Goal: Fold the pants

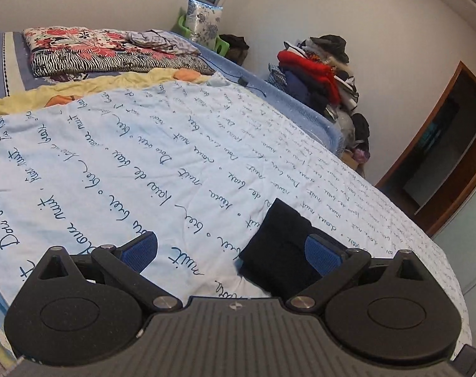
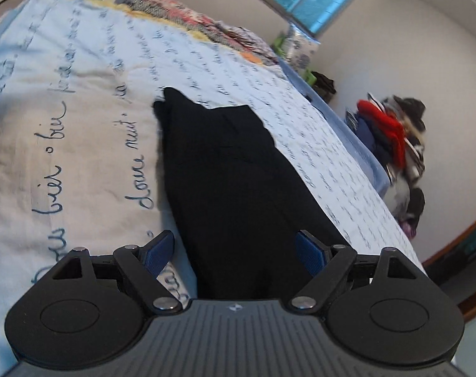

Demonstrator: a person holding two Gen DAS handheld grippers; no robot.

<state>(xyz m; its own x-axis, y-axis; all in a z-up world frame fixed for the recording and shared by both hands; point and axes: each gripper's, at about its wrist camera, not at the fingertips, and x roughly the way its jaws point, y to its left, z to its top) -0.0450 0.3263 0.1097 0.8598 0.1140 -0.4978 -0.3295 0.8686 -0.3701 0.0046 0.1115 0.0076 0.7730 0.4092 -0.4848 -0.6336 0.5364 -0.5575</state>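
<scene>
The black pants [image 2: 231,182] lie folded into a narrow stack on the light blue bedsheet [image 2: 80,100] printed with script. In the right wrist view they run from between the fingers toward the far side. My right gripper [image 2: 238,251] is open, its blue pads on either side of the near end of the pants. In the left wrist view the pants [image 1: 275,245] show as a small dark bundle by the right finger. My left gripper [image 1: 231,251] is open and empty, just left of the pants.
A folded floral blanket [image 1: 90,50] and a yellow cloth [image 1: 96,84] lie at the head of the bed. A pile of clothes [image 1: 319,75] stands against the wall beyond the bed's right edge. A wooden door frame [image 1: 442,144] is at the right.
</scene>
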